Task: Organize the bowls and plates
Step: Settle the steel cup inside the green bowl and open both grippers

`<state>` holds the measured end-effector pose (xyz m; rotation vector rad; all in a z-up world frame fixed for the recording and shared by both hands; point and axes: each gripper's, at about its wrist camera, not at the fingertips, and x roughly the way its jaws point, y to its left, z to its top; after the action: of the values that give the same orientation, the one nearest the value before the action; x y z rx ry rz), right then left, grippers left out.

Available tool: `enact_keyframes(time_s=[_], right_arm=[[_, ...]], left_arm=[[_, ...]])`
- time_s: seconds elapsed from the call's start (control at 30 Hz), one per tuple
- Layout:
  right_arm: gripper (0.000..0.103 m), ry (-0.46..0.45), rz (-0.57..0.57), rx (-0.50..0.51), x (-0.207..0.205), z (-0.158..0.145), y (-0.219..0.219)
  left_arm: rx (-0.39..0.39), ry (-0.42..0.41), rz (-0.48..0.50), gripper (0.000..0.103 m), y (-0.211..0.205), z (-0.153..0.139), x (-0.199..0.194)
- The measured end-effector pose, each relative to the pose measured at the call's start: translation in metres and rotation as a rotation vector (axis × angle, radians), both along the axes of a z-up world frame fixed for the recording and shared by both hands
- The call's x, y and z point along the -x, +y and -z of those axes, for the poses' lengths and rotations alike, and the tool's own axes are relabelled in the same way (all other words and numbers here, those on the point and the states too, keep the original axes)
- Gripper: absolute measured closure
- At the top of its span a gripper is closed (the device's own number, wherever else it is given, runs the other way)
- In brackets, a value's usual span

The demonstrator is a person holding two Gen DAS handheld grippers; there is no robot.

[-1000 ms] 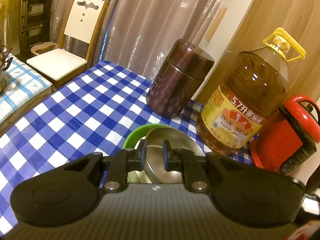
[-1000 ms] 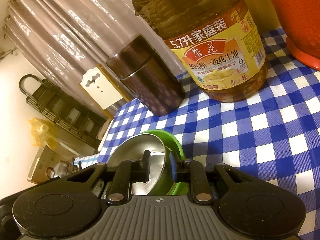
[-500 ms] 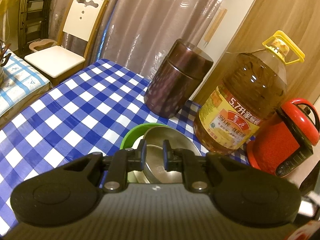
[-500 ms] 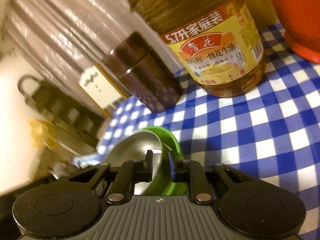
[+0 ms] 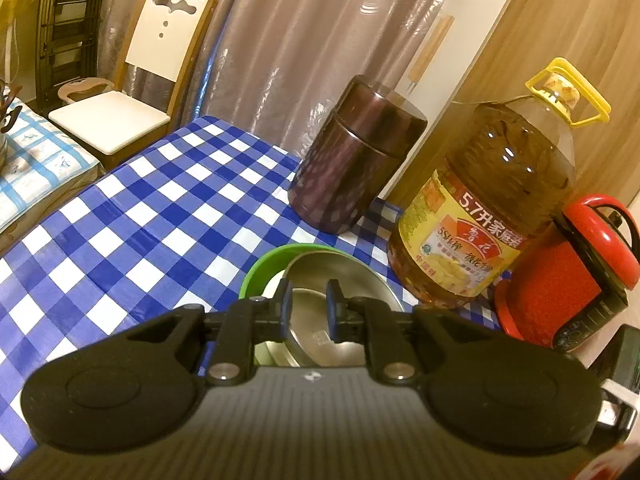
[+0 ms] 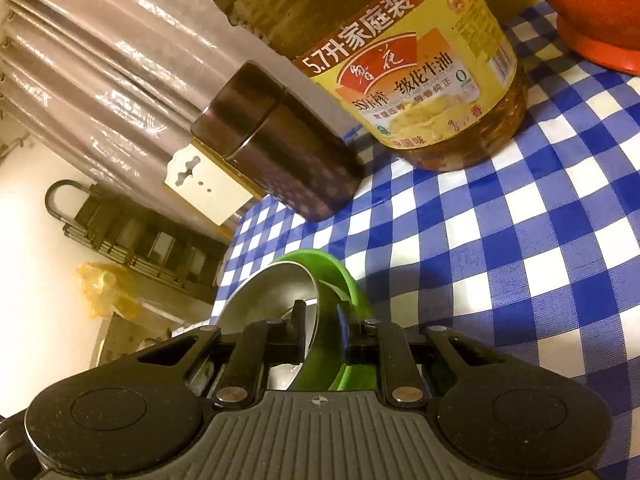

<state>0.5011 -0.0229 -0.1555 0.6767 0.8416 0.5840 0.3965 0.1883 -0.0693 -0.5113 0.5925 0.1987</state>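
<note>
A shiny steel bowl (image 5: 340,280) is sitting tilted inside a bright green bowl (image 5: 264,264), the pair held just above the blue-and-white checked table (image 5: 160,216), in front of the dark brown canister (image 5: 356,160) and the big oil bottle (image 5: 492,200) with its yellow handle. The steel bowl is looking smooth and reflective, with a rolled rim and a small sticker showing on its inner wall; the green one is showing as a glossy rim curving around it. The left gripper (image 5: 308,308) is reaching over the steel bowl's near rim with its fingers drawn nearly together, pinching that thin edge. The right gripper (image 6: 320,332) is gripping from the other side, its fingers closed narrowly on the stacked walls of the steel bowl (image 6: 276,292) and the green bowl (image 6: 340,276). A red kettle (image 5: 568,272) is standing beside the bottle.
</note>
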Motion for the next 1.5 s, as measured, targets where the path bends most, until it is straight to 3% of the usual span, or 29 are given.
enact_keyframes(time_s=[0.23,0.37,0.4,0.47,0.77,1.03,1.5], right_arm=[[0.085,-0.025,0.031,-0.025,-0.002,-0.009,-0.009],[0.089,0.004,0.017,-0.126,-0.004,-0.008,-0.012],[0.095,0.01,0.015,-0.124,-0.005,-0.007,-0.011],[0.098,0.029,0.015,-0.124,-0.006,-0.002,-0.01],[0.098,0.06,0.015,-0.138,-0.01,0.008,-0.01],[0.098,0.098,0.027,-0.098,-0.009,0.011,-0.006],[0.098,0.019,-0.006,-0.031,-0.003,-0.011,-0.003]], left_arm=[[0.002,0.0,0.005,0.089,-0.001,0.001,-0.001],[0.003,-0.001,0.002,0.088,0.0,0.001,-0.001],[0.005,0.0,0.002,0.088,0.0,0.001,0.0],[0.005,0.002,0.003,0.088,0.0,0.002,-0.001],[-0.01,0.008,0.003,0.086,0.003,0.002,-0.002],[-0.007,0.015,0.0,0.086,0.008,0.004,-0.002],[-0.076,0.114,0.065,0.086,0.007,0.018,-0.02]])
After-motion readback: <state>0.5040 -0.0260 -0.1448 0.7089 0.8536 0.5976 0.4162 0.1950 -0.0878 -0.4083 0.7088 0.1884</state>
